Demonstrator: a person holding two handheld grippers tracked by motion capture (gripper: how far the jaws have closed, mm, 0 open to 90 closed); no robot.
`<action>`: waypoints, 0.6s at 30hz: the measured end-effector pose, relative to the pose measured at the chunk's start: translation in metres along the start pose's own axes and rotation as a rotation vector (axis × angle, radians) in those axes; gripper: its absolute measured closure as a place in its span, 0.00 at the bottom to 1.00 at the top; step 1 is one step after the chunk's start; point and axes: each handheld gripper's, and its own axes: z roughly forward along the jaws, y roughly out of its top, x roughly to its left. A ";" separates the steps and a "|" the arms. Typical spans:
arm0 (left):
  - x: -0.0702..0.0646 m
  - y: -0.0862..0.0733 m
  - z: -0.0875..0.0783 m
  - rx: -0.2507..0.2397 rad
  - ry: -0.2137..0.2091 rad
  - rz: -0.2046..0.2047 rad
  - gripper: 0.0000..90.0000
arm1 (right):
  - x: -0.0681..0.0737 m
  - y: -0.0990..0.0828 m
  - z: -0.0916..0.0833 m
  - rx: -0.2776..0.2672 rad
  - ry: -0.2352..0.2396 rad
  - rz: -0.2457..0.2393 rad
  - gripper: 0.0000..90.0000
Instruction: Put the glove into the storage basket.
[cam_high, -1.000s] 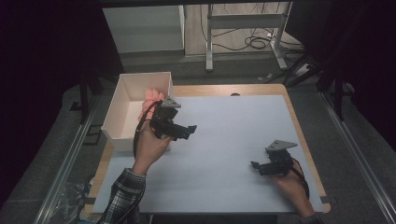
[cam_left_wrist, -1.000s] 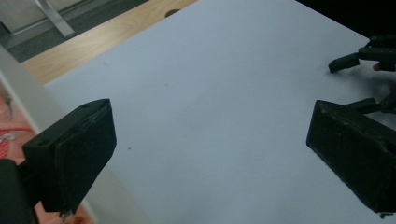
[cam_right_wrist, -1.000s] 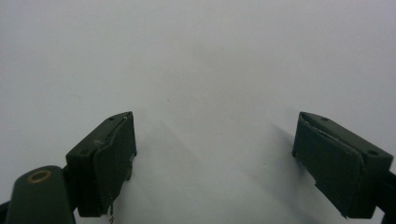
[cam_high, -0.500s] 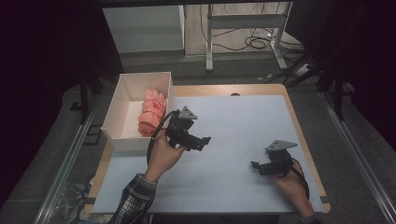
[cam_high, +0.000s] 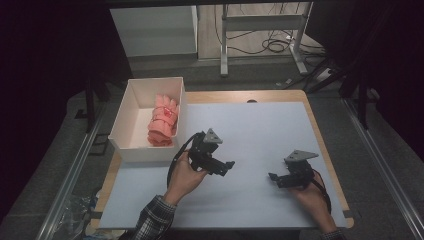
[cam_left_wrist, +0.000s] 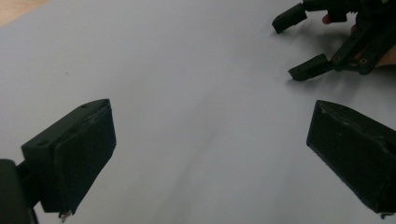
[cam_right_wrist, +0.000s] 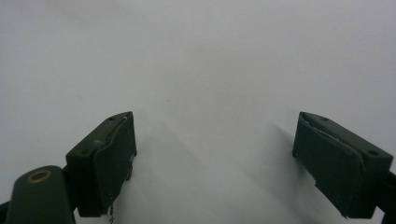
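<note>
The bench (cam_high: 260, 125) carries 1 white box (cam_high: 131, 117) at its far left corner, and inside it, against the right wall, lies 1 pink rolled cloth (cam_high: 162, 120). So the cloth is already in the box, and the placing step looks finished; I judge this moment as the pause after the drop. There are 2 tongs. The left tongs (cam_high: 227, 166) hang over the bare bench just right of the box, wide open and holding nothing. The right tongs (cam_high: 273, 178) rest low at the near right, also wide and holding nothing. No other cloth lies on the bench, so the next move probably calls only for bringing both hands to rest.
</note>
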 end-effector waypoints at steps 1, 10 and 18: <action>0.000 -0.002 0.001 0.001 0.000 -0.001 0.02 | 0.000 0.000 0.000 0.000 0.000 0.000 0.15; 0.001 -0.025 0.011 0.017 0.008 -0.007 0.02 | 0.000 0.000 0.000 -0.001 0.000 0.000 0.15; 0.007 -0.055 0.021 0.034 0.014 -0.040 0.02 | 0.000 0.000 0.000 -0.001 0.000 0.000 0.15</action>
